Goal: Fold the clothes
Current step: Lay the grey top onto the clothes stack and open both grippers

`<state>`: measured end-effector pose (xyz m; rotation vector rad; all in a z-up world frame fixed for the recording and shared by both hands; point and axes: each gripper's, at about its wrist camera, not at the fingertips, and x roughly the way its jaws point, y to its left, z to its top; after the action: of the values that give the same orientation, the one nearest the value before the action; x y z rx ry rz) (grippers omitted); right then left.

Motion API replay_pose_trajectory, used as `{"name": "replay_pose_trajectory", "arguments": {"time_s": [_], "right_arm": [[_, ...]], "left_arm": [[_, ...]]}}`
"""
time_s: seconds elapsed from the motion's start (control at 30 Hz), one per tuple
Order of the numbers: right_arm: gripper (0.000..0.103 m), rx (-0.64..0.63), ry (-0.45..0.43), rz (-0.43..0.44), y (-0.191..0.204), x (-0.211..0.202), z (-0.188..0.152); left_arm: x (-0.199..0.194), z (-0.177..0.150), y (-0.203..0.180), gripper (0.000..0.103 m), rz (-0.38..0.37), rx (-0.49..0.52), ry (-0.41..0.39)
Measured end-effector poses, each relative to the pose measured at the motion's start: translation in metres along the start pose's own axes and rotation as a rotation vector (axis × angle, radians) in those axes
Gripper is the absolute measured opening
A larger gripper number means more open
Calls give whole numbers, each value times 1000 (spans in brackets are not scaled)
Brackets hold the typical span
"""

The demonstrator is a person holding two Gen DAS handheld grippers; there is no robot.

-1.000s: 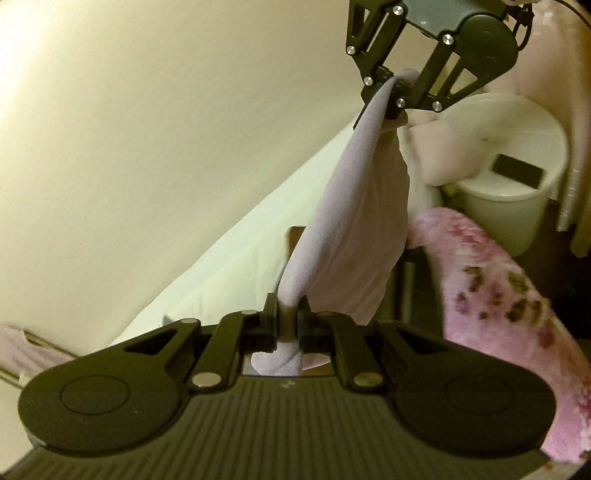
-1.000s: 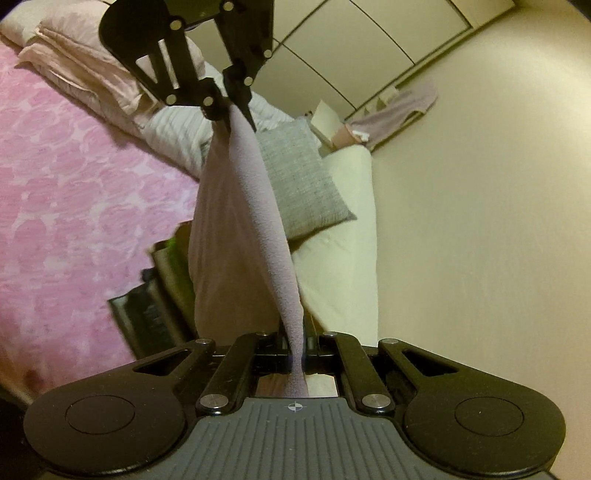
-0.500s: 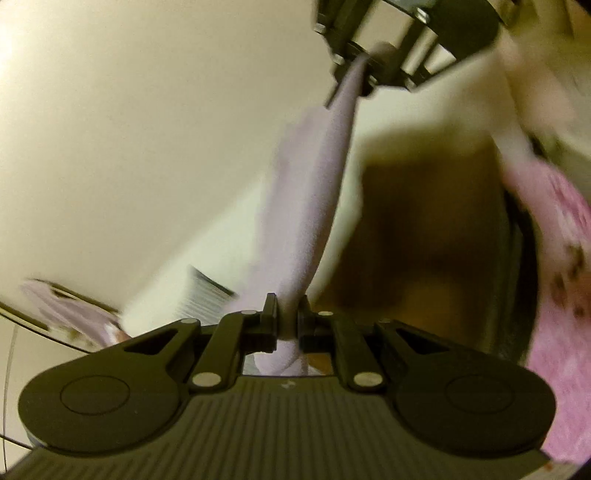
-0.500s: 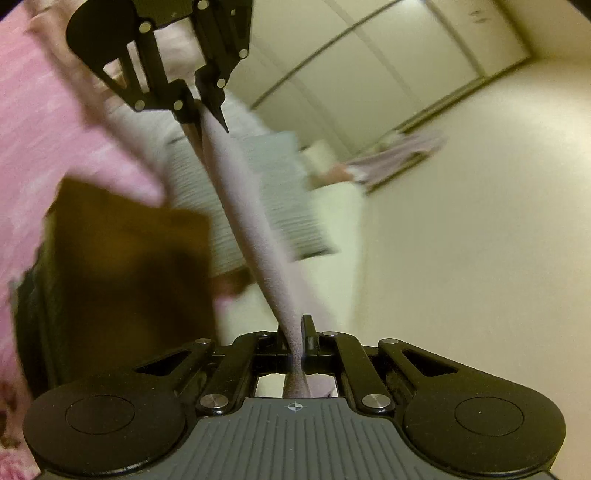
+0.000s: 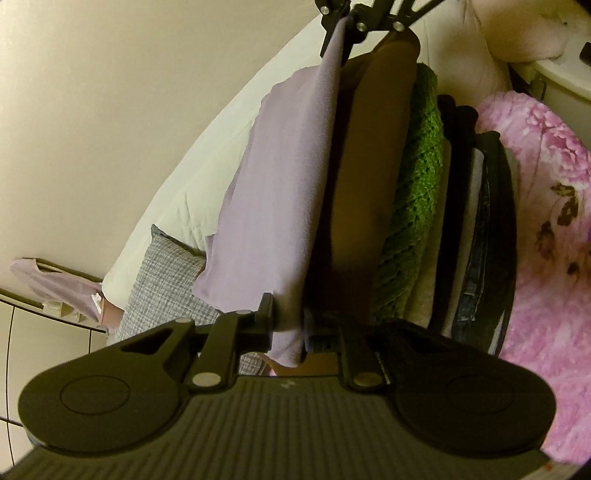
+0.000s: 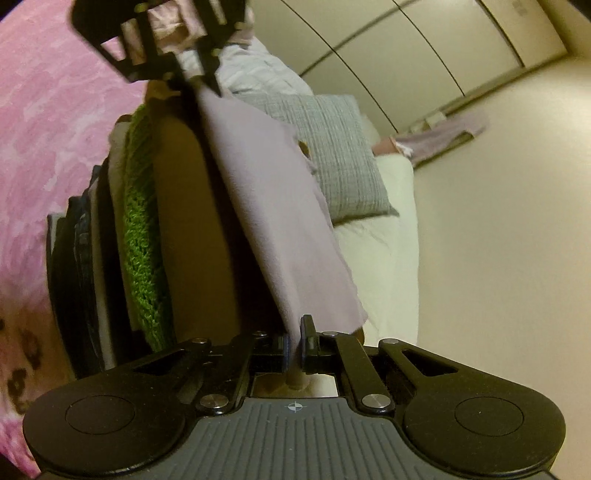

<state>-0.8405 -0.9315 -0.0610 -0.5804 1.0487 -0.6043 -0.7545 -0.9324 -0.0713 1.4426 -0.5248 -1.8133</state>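
The left gripper is clamped on one end of a lilac garment, and the right gripper pinches the opposite end, so the cloth hangs stretched as a flat panel between the two tools. Each tool shows at the top of the other's wrist view, the right gripper gripping the far corner and the left gripper doing the same.

Widest in view is the pink floral bedspread, which fills one side of both wrist views. A pale cream quilt lies on the other side of it, next to a plain cream wall.

On the bedspread sits a stack of folded clothes, seen edge-on: a brown piece nearest the lilac garment, then a green knitted one, then pale, black and denim layers. The lilac garment hangs just beside the brown piece; whether the two touch cannot be told.

A grey woven cushion rests on the quilt beyond the stack. Smallest is another lilac cloth, draped well apart at the base of the wardrobe doors.
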Motion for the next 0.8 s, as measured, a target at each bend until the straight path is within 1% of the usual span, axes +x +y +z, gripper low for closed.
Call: {"name": "replay_pose_trajectory", "arguments": {"time_s": [0.1, 0.17, 0.27, 0.33, 0.4, 0.5, 0.57, 0.63, 0.73, 0.8], "right_arm": [[0, 19, 20, 18, -3, 2, 4], [0, 34, 11, -2, -7, -10, 8], [0, 77, -2, -2, -7, -35, 9], [0, 56, 13, 26, 6, -31, 7], [0, 46, 35, 45, 16, -20, 4], [0, 81, 28, 29, 13, -26, 5], [0, 96, 34, 35, 14, -27, 1], [0, 79, 48, 42, 22, -18, 2], [0, 65, 59, 10, 29, -16, 4], [0, 94, 70, 5, 29, -18, 2]], "left_arm": [[-3, 5, -4, 9, 12, -1, -8], [-14, 6, -5, 9, 22, -8, -28], [-26, 2, -13, 9, 20, 14, -50], [-18, 1, -22, 9, 3, 13, -37], [-16, 3, -26, 8, 10, 20, -30], [-31, 7, -27, 7, 27, -2, -40], [-25, 4, -29, 8, 8, -10, -24], [-19, 3, -37, 7, 7, -2, -11], [-20, 3, -38, 7, 14, -25, -5], [-23, 2, -36, 8, 10, -49, -6]]}}
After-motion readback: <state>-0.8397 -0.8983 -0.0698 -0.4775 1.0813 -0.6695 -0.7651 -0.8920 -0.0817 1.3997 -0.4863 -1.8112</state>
